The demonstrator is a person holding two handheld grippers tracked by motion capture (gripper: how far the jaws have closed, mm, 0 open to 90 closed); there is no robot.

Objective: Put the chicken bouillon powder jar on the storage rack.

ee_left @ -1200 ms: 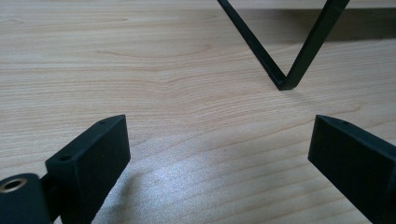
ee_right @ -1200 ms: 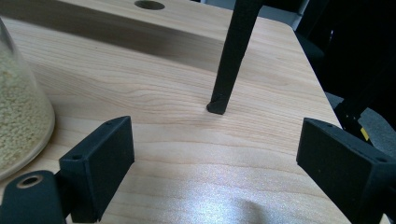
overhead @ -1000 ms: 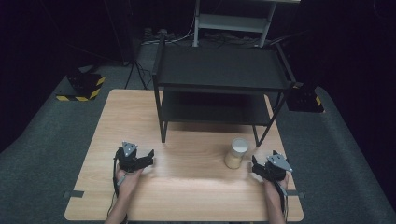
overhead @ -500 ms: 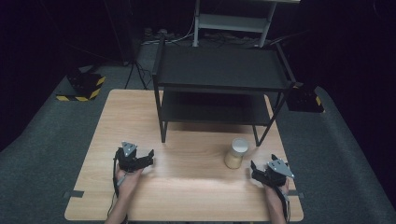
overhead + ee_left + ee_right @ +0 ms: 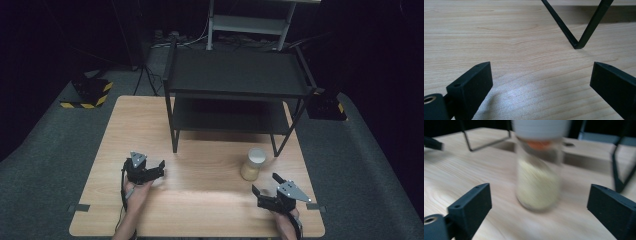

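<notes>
While the left gripper (image 5: 159,167) rests spread open on the wooden table (image 5: 200,210), the right gripper (image 5: 265,183), jaws just widened and empty, sits near a white-lidded glass jar of pale grains (image 5: 253,163).

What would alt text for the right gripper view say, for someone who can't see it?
A blurred clear jar with a white lid, holding pale yellowish grains, stands on a wooden table ahead of the open right gripper, whose two black jaws, just opened wider, rise from the bottom corners without touching it. Thin black legs of a rack stand behind.
</notes>
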